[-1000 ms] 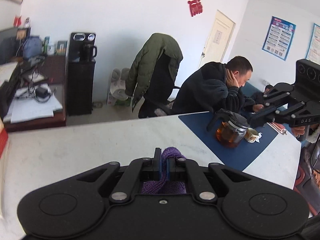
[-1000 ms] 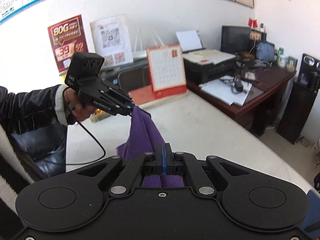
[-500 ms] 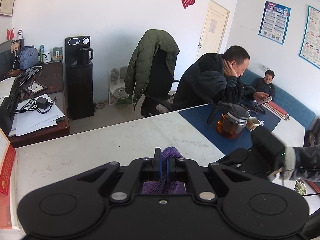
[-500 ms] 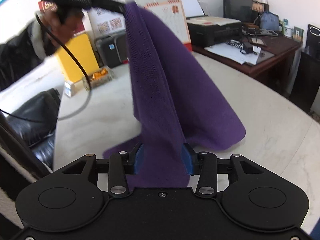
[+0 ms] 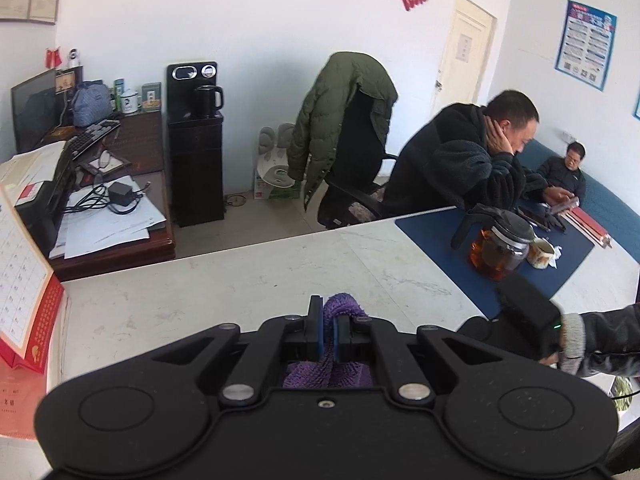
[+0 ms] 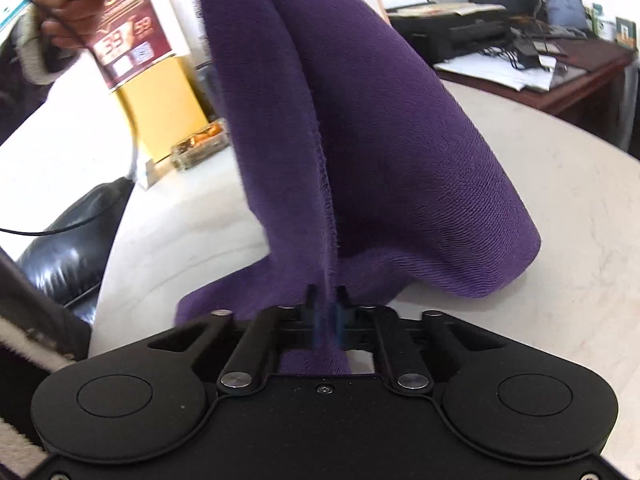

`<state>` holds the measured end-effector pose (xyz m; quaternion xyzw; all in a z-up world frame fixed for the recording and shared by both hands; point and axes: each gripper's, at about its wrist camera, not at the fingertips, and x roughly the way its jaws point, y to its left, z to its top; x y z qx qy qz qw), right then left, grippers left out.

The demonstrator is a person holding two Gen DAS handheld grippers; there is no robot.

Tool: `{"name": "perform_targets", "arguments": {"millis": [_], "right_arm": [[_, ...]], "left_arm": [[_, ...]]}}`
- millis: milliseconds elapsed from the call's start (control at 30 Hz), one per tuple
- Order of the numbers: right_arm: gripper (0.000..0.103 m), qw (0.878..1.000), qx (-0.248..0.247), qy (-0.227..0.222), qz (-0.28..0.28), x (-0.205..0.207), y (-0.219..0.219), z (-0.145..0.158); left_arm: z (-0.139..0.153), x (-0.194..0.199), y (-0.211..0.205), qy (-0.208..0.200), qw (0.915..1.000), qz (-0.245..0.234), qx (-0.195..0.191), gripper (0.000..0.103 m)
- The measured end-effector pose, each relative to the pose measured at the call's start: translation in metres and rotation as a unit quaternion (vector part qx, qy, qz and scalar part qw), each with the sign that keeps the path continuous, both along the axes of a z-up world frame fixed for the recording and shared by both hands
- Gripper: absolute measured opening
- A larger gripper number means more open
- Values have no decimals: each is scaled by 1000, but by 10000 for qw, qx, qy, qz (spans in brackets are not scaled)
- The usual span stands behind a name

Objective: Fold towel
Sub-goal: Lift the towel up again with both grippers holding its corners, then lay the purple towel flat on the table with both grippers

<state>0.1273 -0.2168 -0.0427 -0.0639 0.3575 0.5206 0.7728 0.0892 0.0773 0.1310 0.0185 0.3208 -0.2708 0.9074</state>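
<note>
The left tongs (image 5: 329, 334) stay clenched on a bunched corner of the purple towel (image 6: 360, 128), which pokes up between the blue pads (image 5: 317, 330) just as it did a second ago. The right tongs (image 6: 327, 312), spread wide around the cloth half a second ago, have now closed onto a hanging edge of it. In the right wrist view the towel rises from these tongs to the top of the frame, fills more of the picture than before, and drapes in a fold whose lower lip lies on the pale marble tabletop (image 6: 560, 208). The left hand (image 6: 68, 20) sits higher and further left than earlier. In the left wrist view the glass teapot (image 5: 498, 246) stands on the blue mat (image 5: 432, 240) at far right.
</note>
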Motion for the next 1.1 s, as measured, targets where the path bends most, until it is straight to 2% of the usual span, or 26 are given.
{"name": "perform_targets", "arguments": {"millis": [133, 300, 433, 533, 667, 733, 833, 900, 1000, 1067, 1100], "right_arm": [[2, 9987, 31, -431, -265, -7, -17, 37], [2, 9892, -149, -1207, -816, 14, -30, 92], [2, 9721, -326, -1994, -1190, 41, -33, 145], [2, 9555, -526, -2593, -1305, 62, -28, 182], [2, 9348, -509, -3251, -1340, 70, -29, 233], [2, 9275, -484, -3463, -1322, 65, -31, 249], [2, 9218, -627, -3631, -1207, 48, -32, 247], [2, 9261, -739, -3523, -1130, 34, -34, 227], [2, 9364, -979, -3212, -1014, 15, -33, 187], [2, 9530, -1162, -2636, -939, 0, -34, 136], [2, 9576, -1229, -2438, -915, -5, -32, 120]], "left_arm": [[-4, 1, 19, -42, 9996, 224, -151, 4], [-2, 14, 41, -141, 9981, 522, -307, 4], [20, 33, 52, -408, 9965, 628, -373, 4], [52, 44, 59, -820, 9942, 586, -373, 4], [94, 40, 64, -1433, 9884, 420, -275, 4], [102, 33, 63, -1573, 9869, 322, -178, 4], [88, 16, 56, -1473, 9890, 136, 63, 4], [71, 4, 49, -1294, 9913, 15, 218, 4], [9, -18, 31, -471, 9979, -149, 427, 4], [-32, -33, 20, 80, 9980, -257, 564, 5], [-53, -40, 14, 356, 9969, -311, 632, 5]]}}
